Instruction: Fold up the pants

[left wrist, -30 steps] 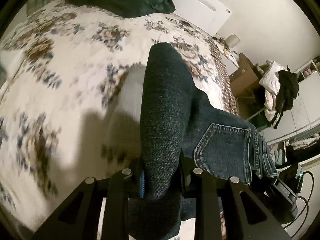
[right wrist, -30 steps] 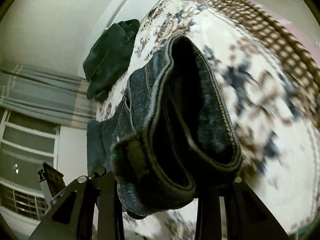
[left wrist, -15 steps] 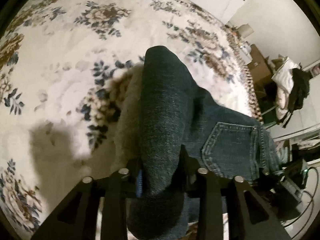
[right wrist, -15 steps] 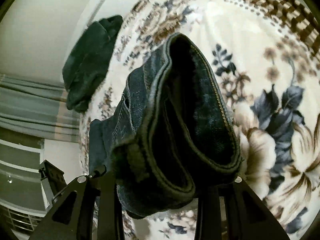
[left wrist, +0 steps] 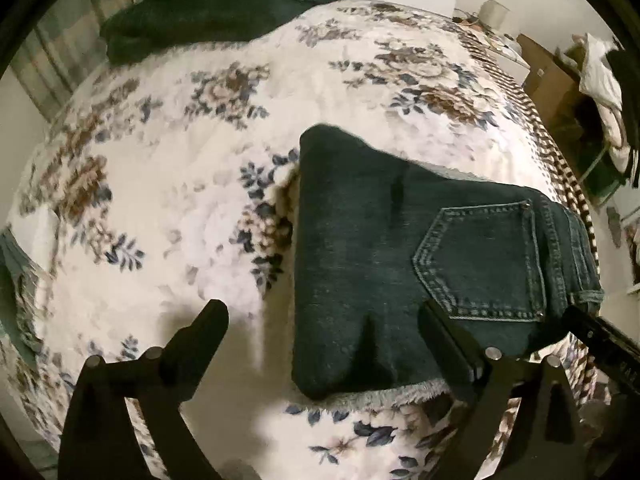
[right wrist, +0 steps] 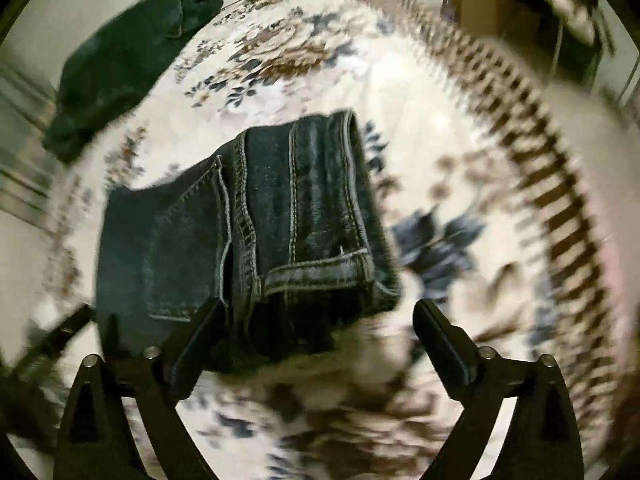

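Observation:
Dark blue jeans [left wrist: 404, 256] lie folded in a compact stack on the floral bedspread [left wrist: 168, 184], a back pocket [left wrist: 480, 264] facing up. My left gripper [left wrist: 324, 320] is open and empty just above the near edge of the fold. In the right wrist view the same jeans [right wrist: 256, 232] show their waistband end and seams. My right gripper [right wrist: 316, 320] is open and empty, with its left finger [right wrist: 200, 332] over the near edge of the jeans. The right wrist view is motion-blurred.
A dark green folded garment [left wrist: 224, 4] lies at the far end of the bed; it also shows in the right wrist view [right wrist: 124, 56]. The bed's checked border [left wrist: 556, 160] runs along the right. Cardboard boxes and hanging clothes [left wrist: 600, 72] stand beyond it.
Both grippers have opened and let go of the jeans, which now lie flat and folded on the bed. Both grippers have drawn back a little.

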The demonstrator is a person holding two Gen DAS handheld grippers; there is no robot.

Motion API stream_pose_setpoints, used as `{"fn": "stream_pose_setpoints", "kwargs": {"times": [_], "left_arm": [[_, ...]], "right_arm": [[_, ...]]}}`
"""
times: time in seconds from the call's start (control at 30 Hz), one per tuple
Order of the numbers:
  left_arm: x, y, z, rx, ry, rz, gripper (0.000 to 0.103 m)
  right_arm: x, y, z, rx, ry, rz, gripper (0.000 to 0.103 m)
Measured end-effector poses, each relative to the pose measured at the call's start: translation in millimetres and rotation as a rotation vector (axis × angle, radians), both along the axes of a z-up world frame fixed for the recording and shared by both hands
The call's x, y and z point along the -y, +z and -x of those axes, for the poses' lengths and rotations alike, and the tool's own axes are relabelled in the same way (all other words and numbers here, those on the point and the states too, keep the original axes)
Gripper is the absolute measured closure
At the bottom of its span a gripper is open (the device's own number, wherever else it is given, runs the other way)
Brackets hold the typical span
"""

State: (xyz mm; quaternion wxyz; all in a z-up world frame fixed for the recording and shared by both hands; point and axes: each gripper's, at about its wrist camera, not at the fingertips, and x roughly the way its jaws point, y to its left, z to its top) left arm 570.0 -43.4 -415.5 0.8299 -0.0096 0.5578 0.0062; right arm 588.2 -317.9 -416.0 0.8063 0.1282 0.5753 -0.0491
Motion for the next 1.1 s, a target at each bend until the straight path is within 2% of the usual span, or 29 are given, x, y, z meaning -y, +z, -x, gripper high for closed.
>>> {"fn": "stream_pose_setpoints", "kwargs": {"times": [0.17,0.37,0.63,0.77,0.9,1.1], "left_arm": [[10,14,7,0.015,-0.019,-0.018,0.006],[12,30,22,0.032,-0.003,-0.028,0.006],[18,56,56,0.056,0.012,-0.023,0.006],[20,80,82,0.071,0.016,-0.024,0.006],[24,113,115,0.090,0.022,-0.022,0.006],[37,172,167,0.106,0.021,-0.048,0.006]], "right_arm": [[-21,35,24,0.043,0.027,0.185,0.001],[-37,61,43,0.073,0.064,0.245,0.001],[-47,88,72,0.104,0.103,0.223,0.001],[-44,109,95,0.114,0.104,0.198,0.001],[-42,144,124,0.143,0.103,0.189,0.001],[-40,219,182,0.195,0.122,0.209,0.001]]}}
